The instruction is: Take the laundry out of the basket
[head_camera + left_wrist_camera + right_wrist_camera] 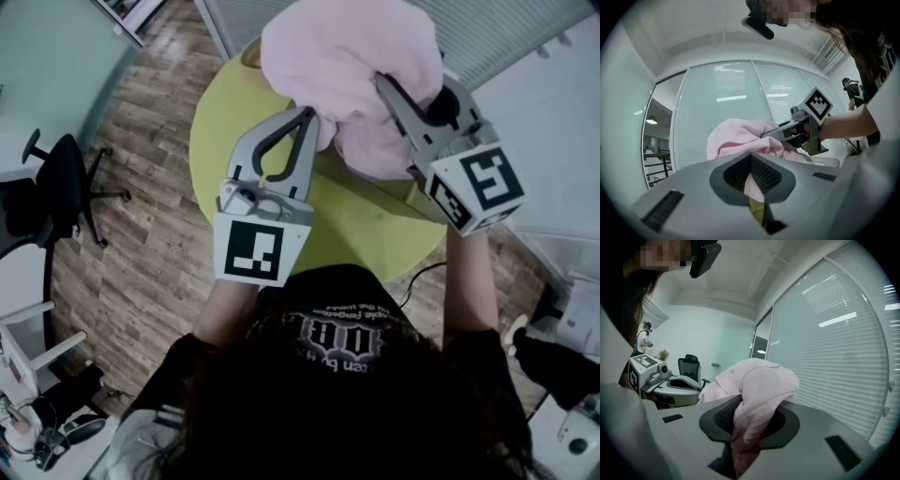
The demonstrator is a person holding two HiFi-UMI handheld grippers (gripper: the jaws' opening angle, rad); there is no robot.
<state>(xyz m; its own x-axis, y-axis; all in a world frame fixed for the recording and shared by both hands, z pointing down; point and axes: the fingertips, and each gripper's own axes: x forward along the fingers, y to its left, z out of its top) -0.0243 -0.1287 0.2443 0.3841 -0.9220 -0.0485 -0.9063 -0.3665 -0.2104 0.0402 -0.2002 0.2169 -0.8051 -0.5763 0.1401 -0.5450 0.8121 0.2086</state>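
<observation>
Pink laundry (347,66), one soft bunched garment, sits in the upper centre of the head view, up in the air above a round yellow table (225,122) and gripped from both sides. The left gripper (751,161) is clenched on a thin fold of the pink cloth: in the left gripper view the two pads are almost together with a narrow strip of fabric pinched between them, and a bit of yellow table shows lower in the gap. The right gripper (750,420) is grasping a much thicker wad: in the right gripper view the cloth fills the gap between the jaws, bulges over the top and trails down toward the bottom of the frame. In the head view the left gripper comes in from the lower left and bites the lower left edge of the garment, while the right gripper comes in from the right and goes into the garment's right side, so the cloth spans between the two tips. Both grippers point roughly level. The left marker cube (253,248) is at centre left, the right marker cube (483,187) at centre right, higher in the frame. The person's black printed shirt (347,328) fills the bottom. A black office chair (66,178) stands at the left on the wood floor (150,272). White blinds (834,333) cover the glass wall behind the laundry. A second person (643,336) stands far back at the left of the right gripper view, small and unclear.
</observation>
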